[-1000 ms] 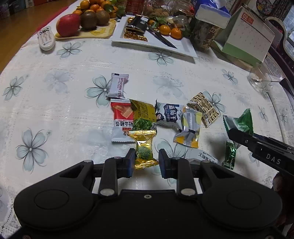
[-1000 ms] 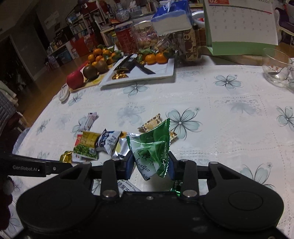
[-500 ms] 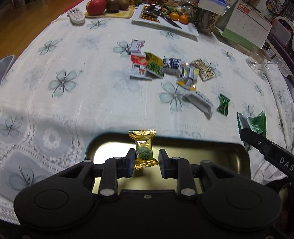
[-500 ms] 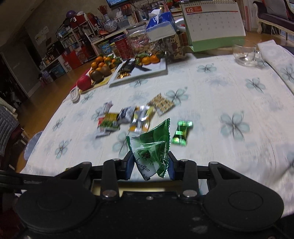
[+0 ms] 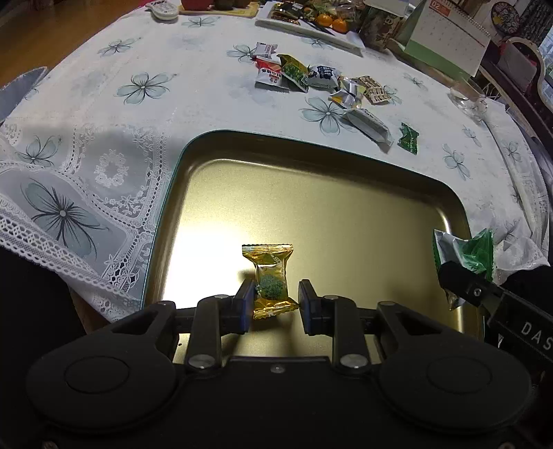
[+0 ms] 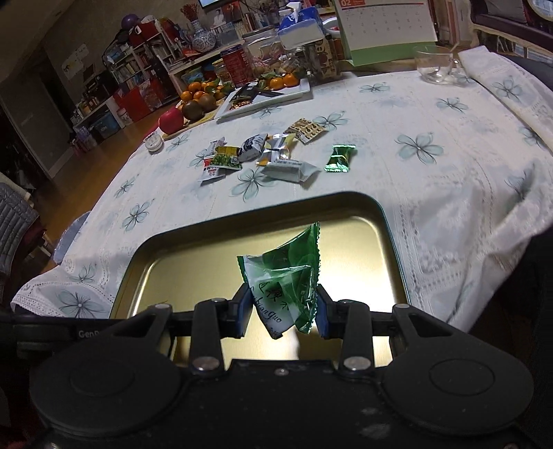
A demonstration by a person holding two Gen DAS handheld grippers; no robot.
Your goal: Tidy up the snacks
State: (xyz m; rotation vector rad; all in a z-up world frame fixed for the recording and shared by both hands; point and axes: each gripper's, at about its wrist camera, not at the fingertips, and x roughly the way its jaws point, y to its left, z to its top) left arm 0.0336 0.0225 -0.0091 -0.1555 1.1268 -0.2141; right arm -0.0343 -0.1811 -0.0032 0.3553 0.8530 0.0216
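The left gripper has its jaws pinched on a crinkly gold foil candy; the right gripper has its jaws clamped on a glossy green pouch. Both hang over a smooth, round-cornered gold metal tray on the lace-edged floral tabletop, with the loose wrappers beyond.

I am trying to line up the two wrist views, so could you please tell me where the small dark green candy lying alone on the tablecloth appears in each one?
Left wrist view: the small green candy lies upper right, just beyond the gold tray's far rim, right of the snack pile.
Right wrist view: the candy lies above centre, beyond the tray, right of the pile.
Shared landmark: the desk calendar at the table's far edge.
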